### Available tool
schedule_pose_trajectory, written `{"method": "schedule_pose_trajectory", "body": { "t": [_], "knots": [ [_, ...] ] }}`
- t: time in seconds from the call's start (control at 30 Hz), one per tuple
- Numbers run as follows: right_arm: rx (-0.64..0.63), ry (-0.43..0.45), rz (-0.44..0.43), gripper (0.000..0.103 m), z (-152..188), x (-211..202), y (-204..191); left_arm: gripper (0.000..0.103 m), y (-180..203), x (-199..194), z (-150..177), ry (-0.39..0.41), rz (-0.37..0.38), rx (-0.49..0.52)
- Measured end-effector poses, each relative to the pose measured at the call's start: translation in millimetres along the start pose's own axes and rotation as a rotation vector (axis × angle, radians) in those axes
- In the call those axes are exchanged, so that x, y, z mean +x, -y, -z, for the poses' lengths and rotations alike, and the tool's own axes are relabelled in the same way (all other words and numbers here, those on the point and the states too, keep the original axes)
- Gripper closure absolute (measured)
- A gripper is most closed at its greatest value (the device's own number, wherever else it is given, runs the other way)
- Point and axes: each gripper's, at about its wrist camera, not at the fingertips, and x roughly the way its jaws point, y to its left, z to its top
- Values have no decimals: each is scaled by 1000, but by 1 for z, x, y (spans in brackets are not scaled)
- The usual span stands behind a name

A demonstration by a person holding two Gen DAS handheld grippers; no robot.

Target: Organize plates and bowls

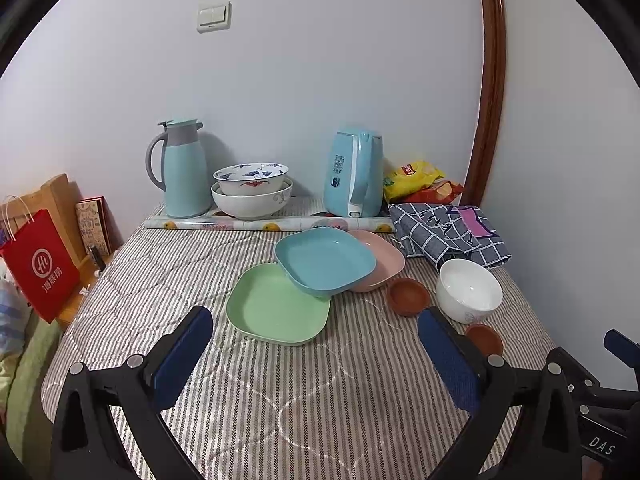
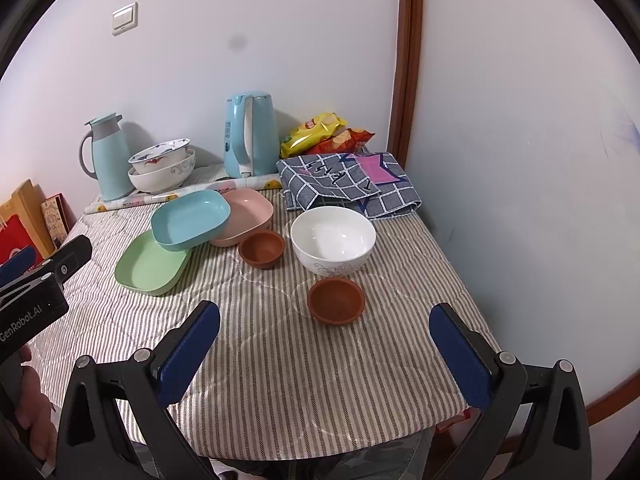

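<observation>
Both tongs stood spread wide and held nothing: the left gripper [image 1: 314, 344] hung over bare striped table cloth [image 1: 248, 412] before the green plate [image 1: 278, 306], the right gripper [image 2: 324, 340] just short of the near brown bowl [image 2: 336, 300]. Open cloth lay along the near table edge. Beyond, the blue plate [image 2: 191, 220] rested tilted on the green plate and the pink plate [image 2: 250, 214], hiding part of each. The far brown bowl [image 2: 262, 248] sat beside the white bowl [image 2: 333, 240]. Farthest, two stacked bowls [image 1: 252, 190] stood between the thermos [image 1: 182, 168] and kettle [image 1: 354, 174] by the wall.
</observation>
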Motion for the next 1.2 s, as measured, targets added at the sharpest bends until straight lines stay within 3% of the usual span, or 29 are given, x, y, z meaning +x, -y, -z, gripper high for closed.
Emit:
{"method": "schedule_pose_trajectory", "body": {
  "t": [1.2],
  "knots": [
    [2, 15, -6, 0, 3, -5, -3, 0, 2, -1, 2, -1, 11, 1]
  ]
}}
